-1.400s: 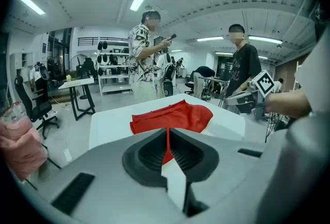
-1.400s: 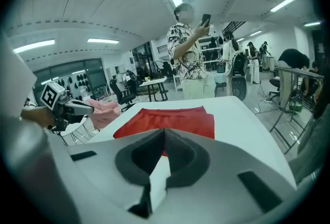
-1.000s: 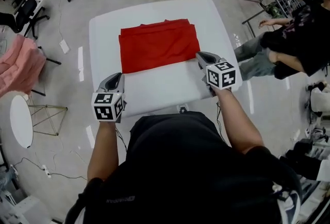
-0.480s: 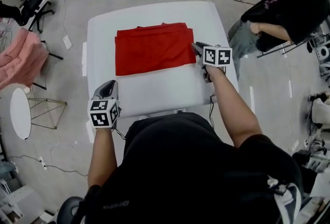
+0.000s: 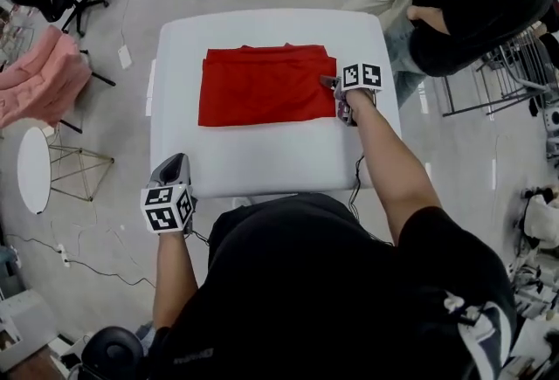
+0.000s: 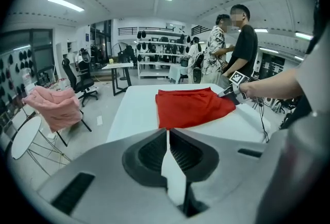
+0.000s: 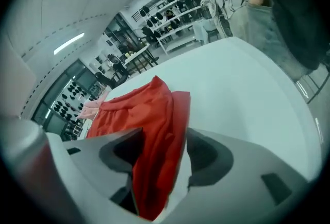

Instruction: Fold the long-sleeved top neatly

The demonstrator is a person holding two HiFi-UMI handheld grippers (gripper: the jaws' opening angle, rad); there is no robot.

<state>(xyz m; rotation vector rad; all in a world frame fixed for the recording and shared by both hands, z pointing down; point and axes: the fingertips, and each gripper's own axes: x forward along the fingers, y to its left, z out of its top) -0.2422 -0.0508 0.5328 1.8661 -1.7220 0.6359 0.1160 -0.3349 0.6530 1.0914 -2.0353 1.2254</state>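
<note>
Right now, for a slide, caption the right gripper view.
Jaws just opened, the right gripper straddles an edge of the folded red top on the table.

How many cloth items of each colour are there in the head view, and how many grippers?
Red top, folded on the table: 1
Pink cloth, draped beside the table: 1
Grippers, the left gripper and the right gripper: 2
Total: 4
</note>
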